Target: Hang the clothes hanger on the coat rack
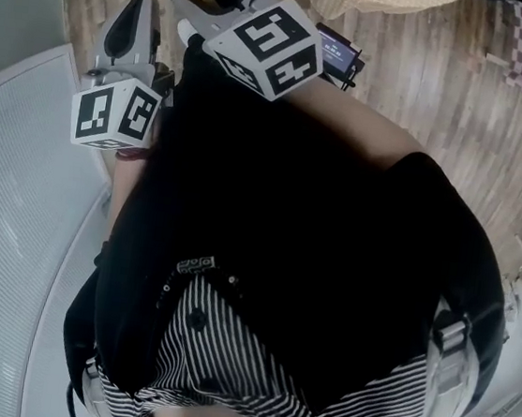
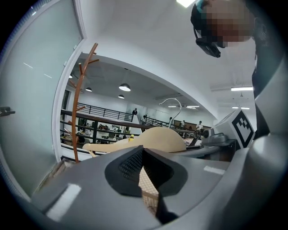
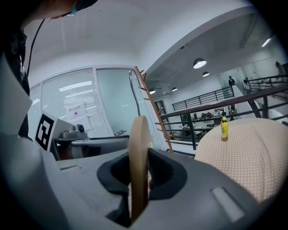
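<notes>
Transport step, seemingly: right claw (image 3: 138,179) clamps the hanger (image 3: 138,148), left claw (image 2: 143,157) closed, empty; next, raise its hook (image 3: 131,90) onto the coat rack (image 3: 155,112)

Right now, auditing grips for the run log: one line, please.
right gripper shut on hanger | left gripper shut, empty | hanger not yet on coat rack
</notes>
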A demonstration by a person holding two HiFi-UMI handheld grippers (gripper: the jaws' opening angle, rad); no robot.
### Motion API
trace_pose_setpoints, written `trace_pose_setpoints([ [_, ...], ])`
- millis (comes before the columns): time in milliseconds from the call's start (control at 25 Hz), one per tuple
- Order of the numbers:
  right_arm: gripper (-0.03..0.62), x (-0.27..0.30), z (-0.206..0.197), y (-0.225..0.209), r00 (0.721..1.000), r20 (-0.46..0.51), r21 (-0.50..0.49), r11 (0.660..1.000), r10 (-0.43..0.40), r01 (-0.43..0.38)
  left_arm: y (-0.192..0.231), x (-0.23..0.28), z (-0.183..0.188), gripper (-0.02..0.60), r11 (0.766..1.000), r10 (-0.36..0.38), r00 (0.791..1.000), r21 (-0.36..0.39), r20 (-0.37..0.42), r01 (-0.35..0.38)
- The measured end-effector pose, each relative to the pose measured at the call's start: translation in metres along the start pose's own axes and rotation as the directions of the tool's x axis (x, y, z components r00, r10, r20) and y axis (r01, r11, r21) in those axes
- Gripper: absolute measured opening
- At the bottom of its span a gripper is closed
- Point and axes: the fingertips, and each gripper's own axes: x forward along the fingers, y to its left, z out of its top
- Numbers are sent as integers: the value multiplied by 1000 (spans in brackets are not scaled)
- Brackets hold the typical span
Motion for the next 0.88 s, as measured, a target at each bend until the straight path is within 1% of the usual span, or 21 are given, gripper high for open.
trace_pose_setpoints([
  [80,58,-4,-7,-18,1000,1,-10,1000,-14,14,-9,19,-7,-14,999,-35,999,6,10,35],
  [160,58,1,-2,-27,999,10,-15,999,-30,30,-7,33,-1,-14,998,-65,998,23,24,64],
  [280,58,26,26,-56,998,21,-24,998,-57,58,15,72,24,-14,995,-95,994,36,47,94],
  [360,58,48,48,-64,998,24,-32,998,-60,61,37,87,46,-14,994,-99,993,44,58,97],
  [480,58,89,70,-52,999,11,-45,998,-44,45,81,88,72,-14,995,-89,994,49,69,86],
  [680,58,159,81,-27,1000,-12,-66,998,-25,24,158,76,91,-14,997,-57,995,47,81,53],
  [800,58,193,90,-14,1000,-17,-73,997,-19,18,192,71,100,-14,997,-57,995,51,87,53],
  [880,58,209,91,-11,1000,-22,-78,997,-8,7,205,74,101,-14,997,-64,994,55,84,59],
])
